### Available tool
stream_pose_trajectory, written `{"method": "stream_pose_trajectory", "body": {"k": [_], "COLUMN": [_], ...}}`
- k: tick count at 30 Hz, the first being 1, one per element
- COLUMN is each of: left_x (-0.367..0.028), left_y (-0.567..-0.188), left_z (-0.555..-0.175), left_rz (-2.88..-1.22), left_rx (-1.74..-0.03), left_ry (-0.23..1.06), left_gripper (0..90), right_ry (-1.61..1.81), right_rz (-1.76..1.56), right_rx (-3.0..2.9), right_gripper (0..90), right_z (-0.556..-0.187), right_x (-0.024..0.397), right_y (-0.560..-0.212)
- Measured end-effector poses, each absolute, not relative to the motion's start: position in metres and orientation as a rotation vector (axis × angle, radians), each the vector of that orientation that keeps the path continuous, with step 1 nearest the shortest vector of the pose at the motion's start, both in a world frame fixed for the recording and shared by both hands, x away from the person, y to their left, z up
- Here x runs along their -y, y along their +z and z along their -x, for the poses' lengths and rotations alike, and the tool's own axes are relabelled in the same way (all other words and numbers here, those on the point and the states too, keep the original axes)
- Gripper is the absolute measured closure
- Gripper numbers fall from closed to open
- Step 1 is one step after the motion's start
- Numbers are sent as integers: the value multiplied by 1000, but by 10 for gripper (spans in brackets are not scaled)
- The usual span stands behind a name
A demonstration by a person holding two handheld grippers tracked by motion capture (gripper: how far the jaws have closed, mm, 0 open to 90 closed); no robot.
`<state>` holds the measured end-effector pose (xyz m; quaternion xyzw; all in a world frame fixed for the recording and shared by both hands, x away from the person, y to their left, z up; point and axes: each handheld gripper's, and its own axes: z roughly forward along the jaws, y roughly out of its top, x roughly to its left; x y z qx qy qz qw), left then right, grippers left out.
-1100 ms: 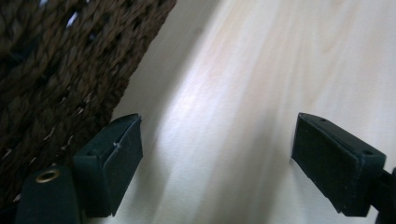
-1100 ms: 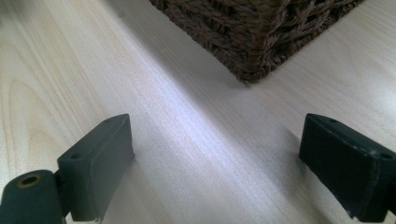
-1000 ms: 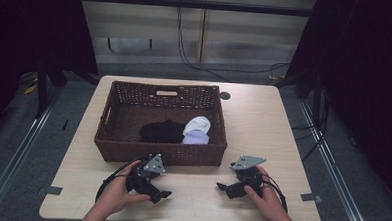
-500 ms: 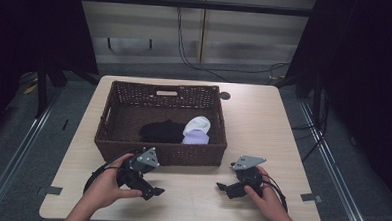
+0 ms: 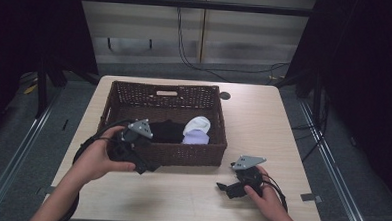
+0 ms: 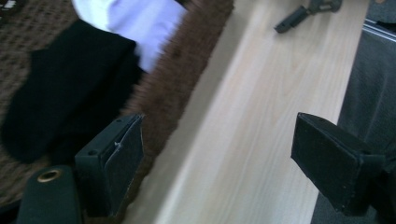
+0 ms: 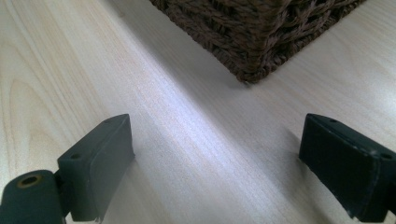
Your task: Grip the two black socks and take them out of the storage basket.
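Note:
A brown wicker basket stands mid-table, holding a black sock and a white and lavender sock. My left gripper hangs at the basket's front wall, left of centre, open with nothing in it. Along its jaws I look over the basket rim at the black sock and the pale sock. One jaw is above the basket, the other above the table. My right gripper rests low on the table by the basket's front right corner, open and holding nothing.
The light wooden table has bare room to the right of the basket and along its front edge. Cables trail from both grippers. Dark floor and metal rails flank the table.
My left gripper has risen from the table front and moved left and forward to the basket's front rim. The right gripper has stayed put.

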<state>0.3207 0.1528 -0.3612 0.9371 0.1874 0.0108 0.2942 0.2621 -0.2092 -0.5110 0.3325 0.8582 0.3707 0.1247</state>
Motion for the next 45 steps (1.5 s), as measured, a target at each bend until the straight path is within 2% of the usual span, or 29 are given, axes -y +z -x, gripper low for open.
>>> {"method": "stream_pose_trajectory", "body": {"k": [6,16,31,45], "left_x": [-153,-155,-144,-132], "left_y": [-350,-353,-381,-412], "left_z": [-350,-395,-437,-463], "left_rz": [-2545,-2516,-2493,-2539], "left_rx": [-535,-640,-742,-761], "left_ry": [47,62,84,87], "left_gripper": [163,169,195,246], "right_ry": [1081,1081,1082,1083], "right_rz": [-965,-965,-968,-965], "right_rx": [-2500,-2500,-2498,-2498], "right_gripper": [90,90,90,90], "right_z": [-262,-262,-262,-262], "right_x": [209,209,209,209], "right_y": [-511,-511,-511,-511]}}
